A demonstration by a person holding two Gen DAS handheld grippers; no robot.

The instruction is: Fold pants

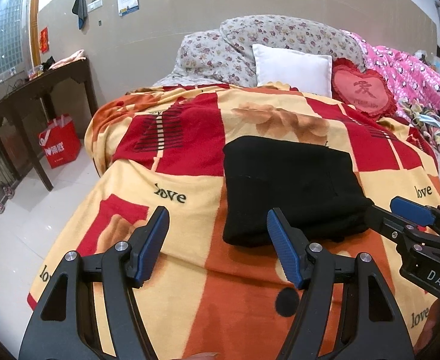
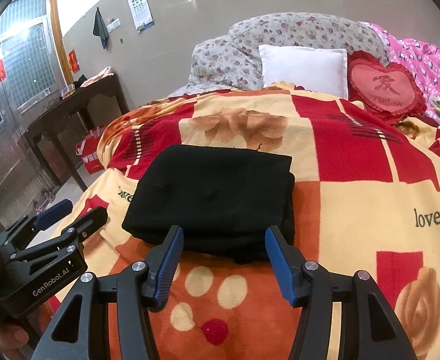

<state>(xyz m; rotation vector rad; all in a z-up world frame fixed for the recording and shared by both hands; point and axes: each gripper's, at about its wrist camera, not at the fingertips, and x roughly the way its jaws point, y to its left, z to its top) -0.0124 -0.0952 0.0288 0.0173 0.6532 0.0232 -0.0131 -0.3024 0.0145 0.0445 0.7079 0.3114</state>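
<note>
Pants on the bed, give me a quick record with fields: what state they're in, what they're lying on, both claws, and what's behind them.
pants: black pants, folded into a compact rectangle, layers stacked
surface: patterned blanket in red, orange and cream, with "love" printed on it
left claw: left claw open, holding nothing, near the fold's left front corner
right claw: right claw open, holding nothing, at the fold's near edge
behind: white pillow, red heart cushion, floral bedding
beside bed: dark wooden table, red bag on the floor
</note>
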